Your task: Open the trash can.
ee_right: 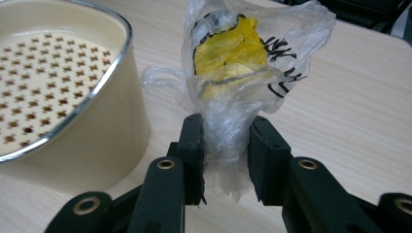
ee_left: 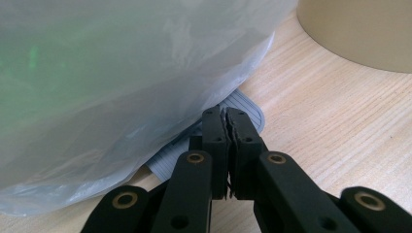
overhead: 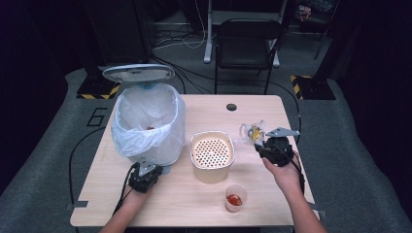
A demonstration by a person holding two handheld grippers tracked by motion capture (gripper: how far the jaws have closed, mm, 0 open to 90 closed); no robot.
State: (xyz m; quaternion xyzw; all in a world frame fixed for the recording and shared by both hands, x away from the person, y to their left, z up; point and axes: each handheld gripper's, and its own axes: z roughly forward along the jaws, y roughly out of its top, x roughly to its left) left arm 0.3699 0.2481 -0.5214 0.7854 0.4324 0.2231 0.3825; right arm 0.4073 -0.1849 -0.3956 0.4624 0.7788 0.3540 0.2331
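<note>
— Two grippers, what's each doing?
— Near edge first: small clear cup [overhead: 235, 197] w/ red stuff, untouched. Left gripper [overhead: 145, 176], near left, jaws pressed together w/ nothing between, tips on the grey pedal [ee_left: 243, 104] under the bin [overhead: 148, 121].
— Right one?
— Right gripper [overhead: 271, 148], right side, clamped on a crumpled plastic wrapper [ee_right: 233, 82] w/ yellow inside, lifted off the table [overhead: 252, 104]. Perforated beige tub [overhead: 212, 155] sits mid-table, btwn them. Bin lid [overhead: 138, 73] up, far left.
</note>
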